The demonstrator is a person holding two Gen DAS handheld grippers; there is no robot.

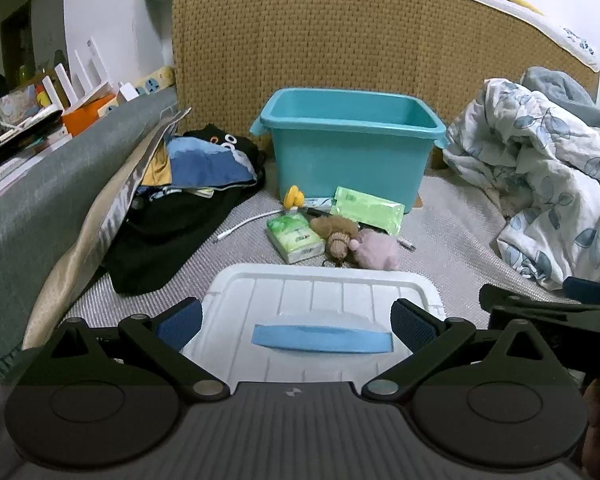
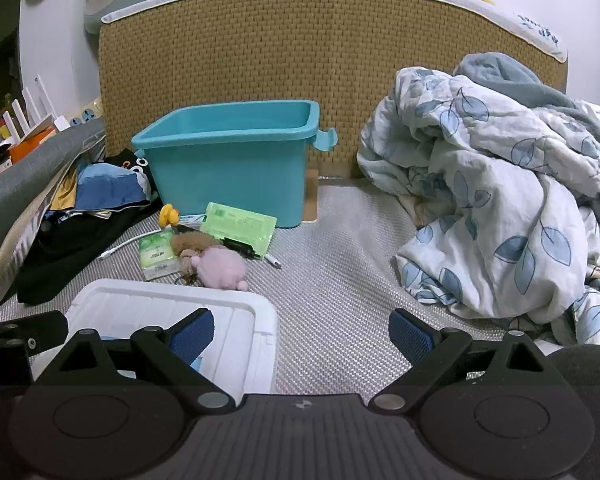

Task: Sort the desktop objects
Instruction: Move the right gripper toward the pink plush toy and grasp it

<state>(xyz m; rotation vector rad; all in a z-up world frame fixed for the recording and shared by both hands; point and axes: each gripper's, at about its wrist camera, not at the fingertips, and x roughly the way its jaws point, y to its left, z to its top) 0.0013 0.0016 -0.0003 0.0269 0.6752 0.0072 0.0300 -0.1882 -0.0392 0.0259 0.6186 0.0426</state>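
In the left wrist view, the left gripper (image 1: 296,320) is being held with its jaws spread wide and nothing between them. It is being hovered just over the white lid (image 1: 320,300), whose blue handle (image 1: 322,338) is lying crosswise between the two pads. Straight ahead, past the lid's far edge, a small heap is being seen: a green tissue pack (image 1: 295,238), a brown plush toy (image 1: 336,234), a pink plush toy (image 1: 378,249), a flat green wipes packet (image 1: 369,209), a yellow duck (image 1: 293,197) and a white cable (image 1: 246,224). The teal bin (image 1: 350,152) is standing open just behind them, against the woven headboard (image 1: 340,40). Whether anything is lying inside the bin cannot be told. Dark clothes (image 1: 180,216) are crowding the left edge, and a rumpled quilt (image 1: 548,176) is closing the right.

In the right wrist view, the right gripper (image 2: 302,338) is likewise being held wide open and empty, over bare grey mat (image 2: 340,280). The heap is lying ahead and to its left, with the pink plush nearest; the wipes packet's long axis is running left to right, leaning on the bin's front wall. A pen (image 2: 272,260) is lying on the mat beside it. The left gripper is judged the nearer in line, though the lid is lying in its path; open mat is being left for the right gripper's approach.
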